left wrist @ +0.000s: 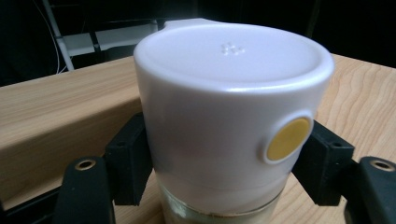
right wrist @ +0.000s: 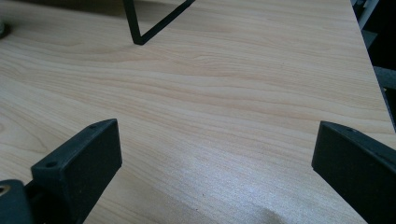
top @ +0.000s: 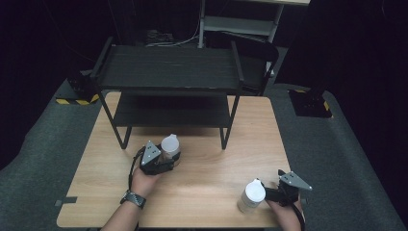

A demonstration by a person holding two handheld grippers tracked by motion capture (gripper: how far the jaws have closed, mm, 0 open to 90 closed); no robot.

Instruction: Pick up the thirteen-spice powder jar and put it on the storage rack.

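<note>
Two jars on the bench [top: 202,192], each with a white cap over a clear glass body.

Jar 1 [top: 170,147]: upright, just in front of the rack [top: 168,72], left of the bench's middle. In the left gripper view the cap is broad and smooth, with a round yellow button [left wrist: 287,139] on its side and a pale layer at the base of the glass. The left gripper [top: 166,161] has its jaws clamped on the jar, one pad on each side below the cap.

Jar 2 [top: 251,196]: upright near the front edge, right of middle. The right gripper [top: 269,195] sits just beside it, toward the front right corner; its own view shows the jaws wide apart over bare wood.

One black two-shelf rack along the back edge.
</note>
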